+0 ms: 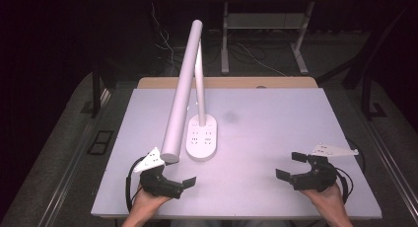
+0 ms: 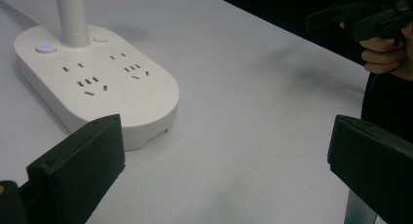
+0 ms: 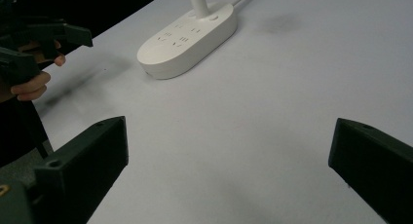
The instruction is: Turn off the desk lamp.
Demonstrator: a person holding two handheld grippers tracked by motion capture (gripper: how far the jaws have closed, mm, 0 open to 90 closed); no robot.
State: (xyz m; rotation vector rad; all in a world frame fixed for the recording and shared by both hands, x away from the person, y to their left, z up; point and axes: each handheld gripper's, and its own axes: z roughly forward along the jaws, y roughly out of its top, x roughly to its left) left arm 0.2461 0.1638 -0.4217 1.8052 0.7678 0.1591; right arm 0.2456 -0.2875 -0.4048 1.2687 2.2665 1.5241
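High view shows a white desk lamp whose oval base [image 1: 202,138] doubles as a power strip, standing left of centre on a pale table [image 1: 276,138]; its thin post rises from the far end of the base, and the long tubular lamp head [image 1: 182,94] slants down toward the near side, its end hanging over the spot just left of the base. The left gripper [image 1: 190,181] sits at the near left edge of the table, close in front of the base but not touching it, with its jaws spread apart and nothing between them. The right gripper [image 1: 291,165] rests at the near right edge, well apart from the lamp, jaws likewise wide with nothing held. Left gripper view looks along its two black jaws, spread wide over bare tabletop, at the base [image 2: 97,83], where socket slots, a small lit blue button [image 2: 46,47] and a plain round button [image 2: 100,39] flank the foot of the post. Right gripper view has its own jaws wide over bare table, with the base [image 3: 187,39] farther off and the left gripper [image 3: 73,41] at the upper left
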